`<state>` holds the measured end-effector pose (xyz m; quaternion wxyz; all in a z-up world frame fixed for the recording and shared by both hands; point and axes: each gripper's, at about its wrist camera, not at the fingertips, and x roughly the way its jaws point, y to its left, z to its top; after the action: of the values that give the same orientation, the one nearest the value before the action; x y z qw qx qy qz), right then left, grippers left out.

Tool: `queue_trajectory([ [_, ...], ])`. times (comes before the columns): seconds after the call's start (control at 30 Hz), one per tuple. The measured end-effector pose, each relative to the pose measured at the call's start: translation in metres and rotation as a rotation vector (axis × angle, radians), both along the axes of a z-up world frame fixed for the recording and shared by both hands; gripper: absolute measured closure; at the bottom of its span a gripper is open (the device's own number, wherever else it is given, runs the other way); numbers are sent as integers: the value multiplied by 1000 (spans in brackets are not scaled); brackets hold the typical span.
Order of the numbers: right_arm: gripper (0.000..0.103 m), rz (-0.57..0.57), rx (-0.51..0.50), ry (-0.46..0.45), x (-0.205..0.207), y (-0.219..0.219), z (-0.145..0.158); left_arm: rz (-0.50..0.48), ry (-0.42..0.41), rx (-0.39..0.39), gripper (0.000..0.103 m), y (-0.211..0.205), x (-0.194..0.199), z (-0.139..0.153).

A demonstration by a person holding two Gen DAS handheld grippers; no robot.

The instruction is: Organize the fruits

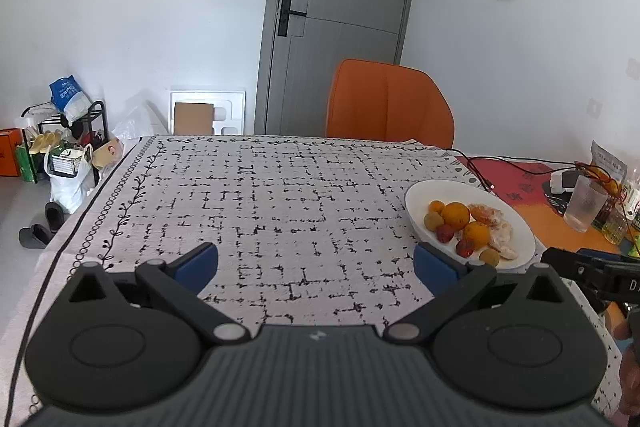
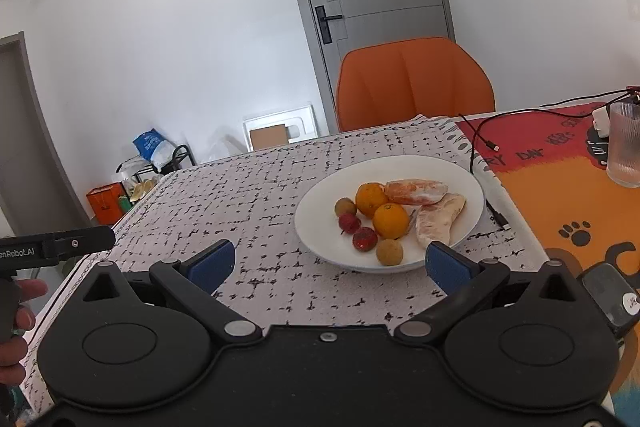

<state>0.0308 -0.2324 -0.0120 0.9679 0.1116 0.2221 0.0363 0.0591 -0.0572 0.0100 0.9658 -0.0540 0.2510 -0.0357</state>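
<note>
Left wrist view: the left claw hangs over the patterned surface, its blue pads wide apart and holding nothing. A white plate sits toward the right edge, carrying 2 oranges, lychees and peeled citrus pieces.

Right wrist view: the right claw is spread apart and empty, just short of the plate. A ribbed glass stands near the right edge.

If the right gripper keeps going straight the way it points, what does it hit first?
Probably the near rim of the white plate of fruit, just ahead of the open right gripper; only patterned tablecloth lies before it. Depth is uncertain.
</note>
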Motion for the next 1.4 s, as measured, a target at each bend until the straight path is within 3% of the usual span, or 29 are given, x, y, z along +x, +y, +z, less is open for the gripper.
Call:
queue_trajectory([
  [0.5,0,8,-12,8,-14,10,3,7,12,38,0,18,-26,0],
  [1.4,0,59,-27,44,-11,21,-3,26,52,72,0,22,-25,-11],
])
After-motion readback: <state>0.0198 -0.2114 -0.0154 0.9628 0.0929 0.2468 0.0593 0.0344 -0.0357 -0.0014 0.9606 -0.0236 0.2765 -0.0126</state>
